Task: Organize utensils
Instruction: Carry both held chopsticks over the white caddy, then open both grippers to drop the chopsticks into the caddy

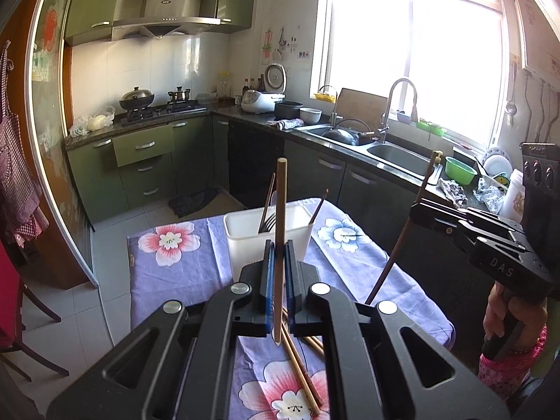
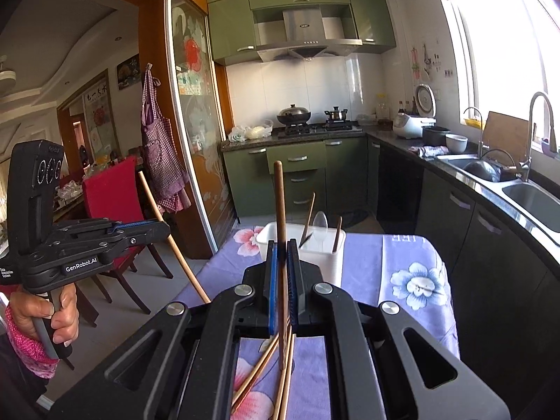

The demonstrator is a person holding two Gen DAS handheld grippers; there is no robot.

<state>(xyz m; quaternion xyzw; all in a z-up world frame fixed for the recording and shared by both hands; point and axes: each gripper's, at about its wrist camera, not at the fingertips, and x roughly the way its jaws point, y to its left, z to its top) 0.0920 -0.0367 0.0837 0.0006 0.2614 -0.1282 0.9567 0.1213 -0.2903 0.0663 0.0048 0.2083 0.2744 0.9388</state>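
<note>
My left gripper [image 1: 279, 248] is shut on a light wooden chopstick [image 1: 280, 210], held upright above the table. It also shows in the right wrist view [image 2: 164, 232] with that chopstick [image 2: 168, 238] slanting through it. My right gripper [image 2: 282, 248] is shut on a dark brown chopstick [image 2: 280, 210], also upright; the left wrist view shows it [image 1: 414, 208] with its chopstick [image 1: 402, 231]. A white utensil holder [image 1: 241, 241] stands ahead on the table and holds a fork, a clear spoon [image 2: 320, 225] and chopsticks. Loose chopsticks [image 1: 301, 371] lie on the cloth below both grippers.
The table has a purple floral cloth [image 1: 164, 273]. A kitchen counter with a double sink [image 1: 395, 155] and a green bowl [image 1: 460, 169] runs along the right. A red chair [image 2: 115, 196] stands left of the table. Stove and cabinets are at the back.
</note>
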